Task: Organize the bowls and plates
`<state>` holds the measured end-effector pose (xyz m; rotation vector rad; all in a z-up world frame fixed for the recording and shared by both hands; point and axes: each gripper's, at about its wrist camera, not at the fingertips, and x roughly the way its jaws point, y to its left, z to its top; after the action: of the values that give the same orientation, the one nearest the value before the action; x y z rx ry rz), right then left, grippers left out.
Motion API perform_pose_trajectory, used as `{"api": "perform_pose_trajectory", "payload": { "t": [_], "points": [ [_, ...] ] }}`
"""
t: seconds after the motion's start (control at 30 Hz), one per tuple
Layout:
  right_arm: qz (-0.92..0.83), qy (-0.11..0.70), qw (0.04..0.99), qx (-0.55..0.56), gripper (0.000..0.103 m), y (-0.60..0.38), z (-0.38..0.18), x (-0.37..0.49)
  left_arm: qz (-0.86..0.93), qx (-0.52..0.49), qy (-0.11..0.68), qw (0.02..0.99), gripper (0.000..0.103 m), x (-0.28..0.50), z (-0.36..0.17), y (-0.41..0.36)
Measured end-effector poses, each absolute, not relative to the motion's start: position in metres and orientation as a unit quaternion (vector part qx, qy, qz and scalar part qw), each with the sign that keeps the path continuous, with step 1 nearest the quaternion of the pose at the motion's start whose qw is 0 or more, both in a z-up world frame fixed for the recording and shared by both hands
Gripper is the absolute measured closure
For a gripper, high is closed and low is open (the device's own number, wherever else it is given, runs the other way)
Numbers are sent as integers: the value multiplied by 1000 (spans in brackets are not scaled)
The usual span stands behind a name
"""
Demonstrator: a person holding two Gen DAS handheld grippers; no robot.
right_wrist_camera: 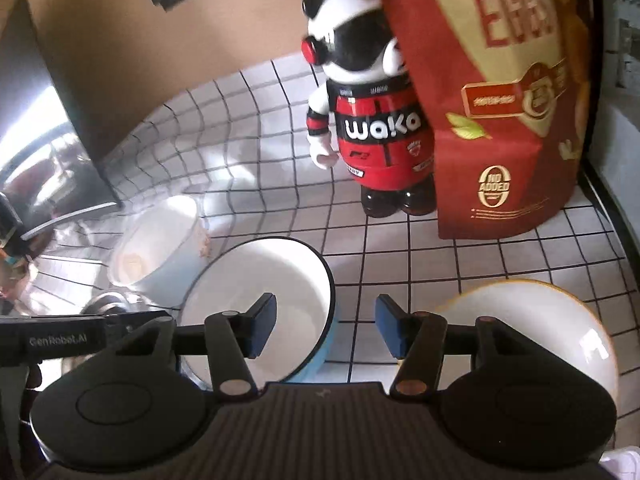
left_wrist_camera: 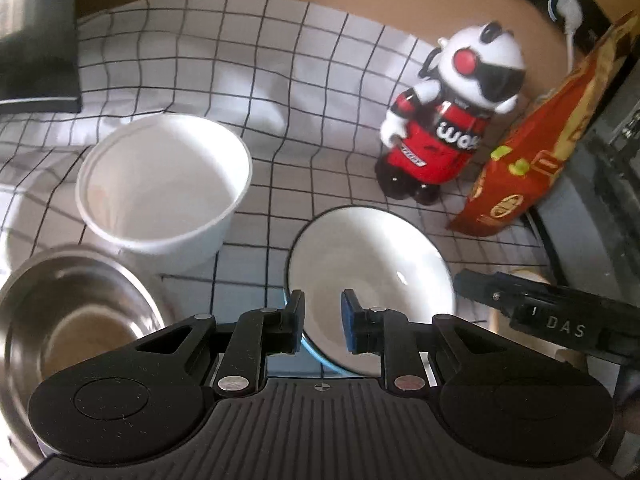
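Risk noted: left gripper (left_wrist_camera: 322,322), jaws narrowly parted and empty, straddles the blue enamel bowl (left_wrist_camera: 372,276) rim on the checked cloth (left_wrist_camera: 256,60); a shallow bite may slip. Right gripper (right_wrist_camera: 326,328) hovers wide, empty, near the cream bowl (right_wrist_camera: 560,320).

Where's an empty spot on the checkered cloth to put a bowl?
Behind the white tub, toward the wall, the cloth is bare. There is also a patch between the blue bowl, the snack bag and the cream bowl. The near-left bowls are crowded.
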<state>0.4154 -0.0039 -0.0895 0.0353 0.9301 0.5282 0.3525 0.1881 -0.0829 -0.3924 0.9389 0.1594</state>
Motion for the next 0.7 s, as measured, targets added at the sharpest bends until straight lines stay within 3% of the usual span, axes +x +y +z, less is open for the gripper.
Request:
{"api": "perform_pose_trajectory", "payload": {
  "t": [0.3,0.7],
  "points": [
    [235,519,821,30,73,14,-129,443,53,-193,471,859,78,379,-115,205],
    [228,484,845,-14,75,38,-124,469,33,-176,460,870,77,421,-122,208]
  ]
}}
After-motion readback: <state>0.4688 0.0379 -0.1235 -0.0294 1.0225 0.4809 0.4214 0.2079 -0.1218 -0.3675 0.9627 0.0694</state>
